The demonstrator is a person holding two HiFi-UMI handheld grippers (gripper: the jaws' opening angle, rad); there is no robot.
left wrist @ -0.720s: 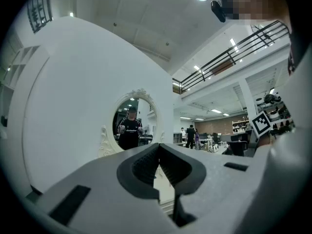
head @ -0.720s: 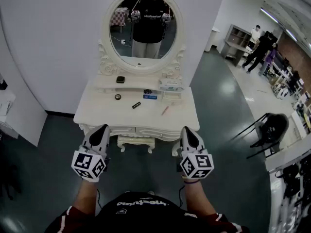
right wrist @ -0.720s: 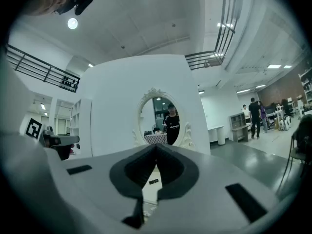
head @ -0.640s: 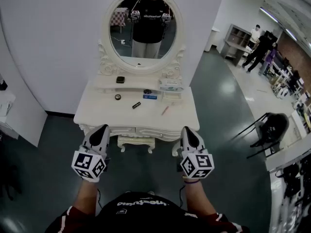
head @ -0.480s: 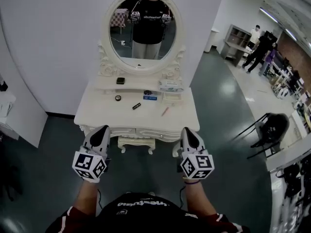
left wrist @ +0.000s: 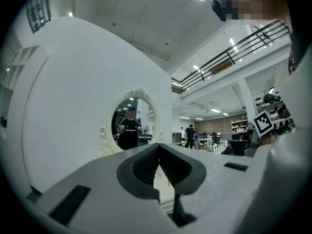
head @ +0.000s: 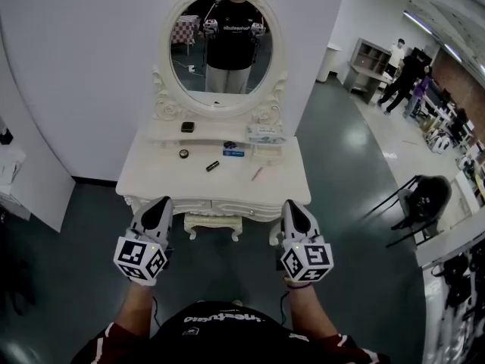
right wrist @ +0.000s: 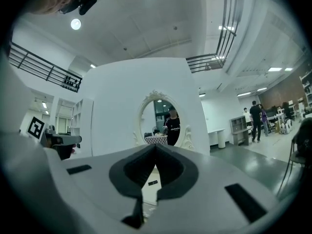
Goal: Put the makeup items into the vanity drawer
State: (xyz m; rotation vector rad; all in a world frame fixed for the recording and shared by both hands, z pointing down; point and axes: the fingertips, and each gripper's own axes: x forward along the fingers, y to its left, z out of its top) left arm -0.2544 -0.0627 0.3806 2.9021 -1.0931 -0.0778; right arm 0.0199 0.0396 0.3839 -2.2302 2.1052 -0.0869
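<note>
The left gripper (head: 157, 203) and right gripper (head: 294, 206) point side by side at the front edge of the white vanity (head: 148, 177), all 2 squeezed tight on nothing (the makeup items (head: 213, 164) lie on top, above the closed drawer (head: 216, 203)), with wide bare floor (head: 356, 180) to the right.

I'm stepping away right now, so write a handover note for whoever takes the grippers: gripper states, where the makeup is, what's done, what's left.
Left gripper: shut, empty.
Right gripper: shut, empty.
Both are held short of the vanity.
Makeup: dark tube, round jar, blue box and pink pencil on the tabletop; compact on the shelf.
Done: nothing; drawer closed.
To do: open drawer, put every item in.
</note>
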